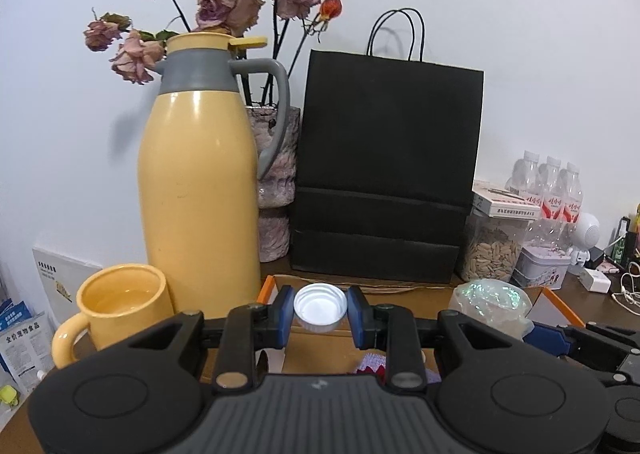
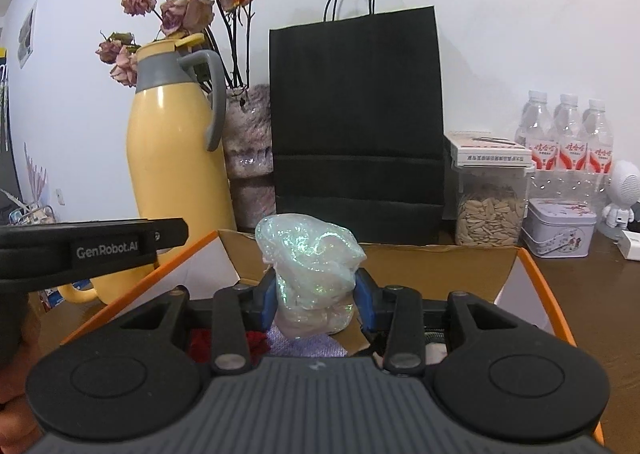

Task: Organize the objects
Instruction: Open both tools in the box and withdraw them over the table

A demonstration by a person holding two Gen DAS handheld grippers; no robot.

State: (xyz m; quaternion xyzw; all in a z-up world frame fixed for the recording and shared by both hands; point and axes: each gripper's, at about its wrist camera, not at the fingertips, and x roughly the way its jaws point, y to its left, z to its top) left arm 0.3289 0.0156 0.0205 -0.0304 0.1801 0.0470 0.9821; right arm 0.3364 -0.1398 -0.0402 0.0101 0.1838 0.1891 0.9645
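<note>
While its hollow faces up, the white cap [image 1: 320,308] sits pinched in the left hand-held gripper [image 1: 320,312]; right hand-held gripper [image 2: 316,304] clamps upright iridescent wrap [image 2: 310,274].

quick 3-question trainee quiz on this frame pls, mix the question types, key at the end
1. True or false: the left gripper is shut on a white bottle cap.
2. What does the right gripper hold?
A. a yellow mug
B. a crumpled iridescent plastic wrap
C. a water bottle
3. Fill in: directly behind the open cardboard box, against the wall, stands a black paper ____.

Key
1. True: the blue pads press the cap from both sides.
2. B: the wrap sits pinched between the fingers, above the box.
3. bag
</note>
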